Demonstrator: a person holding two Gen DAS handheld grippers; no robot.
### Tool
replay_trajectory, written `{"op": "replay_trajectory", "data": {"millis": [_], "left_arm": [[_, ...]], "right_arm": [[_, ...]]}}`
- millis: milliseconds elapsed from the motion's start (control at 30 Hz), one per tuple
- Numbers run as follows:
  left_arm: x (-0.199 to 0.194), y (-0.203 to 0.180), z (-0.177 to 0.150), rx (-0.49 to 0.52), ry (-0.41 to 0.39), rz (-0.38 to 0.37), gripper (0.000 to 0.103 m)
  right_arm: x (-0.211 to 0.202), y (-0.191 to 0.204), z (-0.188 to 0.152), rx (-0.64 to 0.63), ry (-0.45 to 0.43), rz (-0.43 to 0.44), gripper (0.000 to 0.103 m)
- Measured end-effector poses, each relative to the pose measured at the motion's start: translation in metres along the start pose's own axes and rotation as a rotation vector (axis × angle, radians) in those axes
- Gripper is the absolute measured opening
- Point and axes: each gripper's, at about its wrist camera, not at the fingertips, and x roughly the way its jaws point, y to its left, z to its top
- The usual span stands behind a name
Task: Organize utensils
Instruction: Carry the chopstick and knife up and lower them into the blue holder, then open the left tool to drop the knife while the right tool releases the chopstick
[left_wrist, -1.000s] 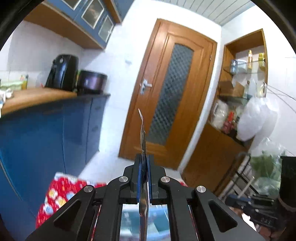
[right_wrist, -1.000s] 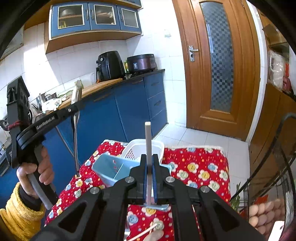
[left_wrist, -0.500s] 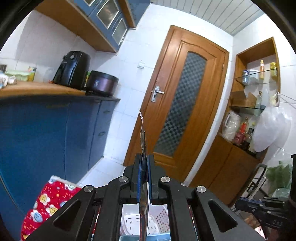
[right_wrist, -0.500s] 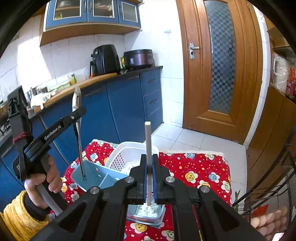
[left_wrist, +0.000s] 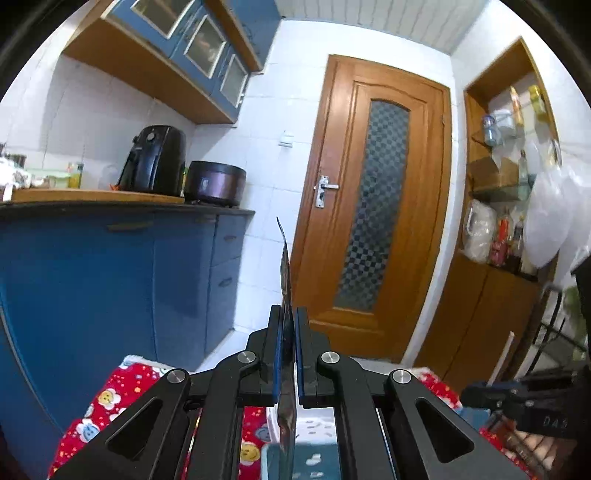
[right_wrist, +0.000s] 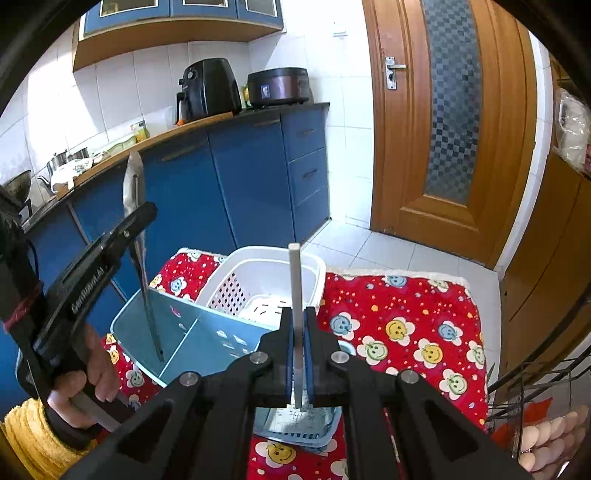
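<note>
Left wrist view: the left tool (left_wrist: 287, 354) was clamped on a metal spoon (left_wrist: 285, 280) standing upright, its lower end above the blue organizer (left_wrist: 317, 461).

Right wrist view: the right tool (right_wrist: 297, 354) gripped a white chopstick (right_wrist: 295, 280) upright over the blue organizer (right_wrist: 207, 336), beside the white basket (right_wrist: 266, 273) on the red-clothed desk (right_wrist: 406, 317). The spoon's handle (right_wrist: 147, 295) dipped into the organizer's left compartment.

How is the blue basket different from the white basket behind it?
The blue basket has solid walls and a divider inside; the white basket has walls full of little holes. The blue basket sits nearer the camera, and a metal utensil pokes down into it; no utensil shows in the white basket. Both sit on the red smiley-face cloth.
</note>
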Motion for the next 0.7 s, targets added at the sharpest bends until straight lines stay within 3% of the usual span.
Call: {"op": "replay_trajectory", "data": {"millis": [400,500,600,700], "left_arm": [[-0.003,-0.002,-0.018,0.032,0.056,-0.004,0.006],[-0.005,-0.003,-0.018,0.036,0.073,-0.020,0.007],[-0.009,-0.006,-0.017,0.053,0.077,-0.025,0.015],[-0.015,-0.007,-0.015,0.062,0.074,-0.036,0.035]], "right_arm": [[0.000,0.006,-0.005,-0.042,-0.001,-0.042,0.007],[-0.002,0.005,-0.005,-0.031,-0.004,-0.037,0.017],[-0.006,0.005,-0.005,-0.023,-0.014,-0.030,0.021],[-0.014,0.005,-0.003,-0.017,-0.035,-0.025,0.026]]}}
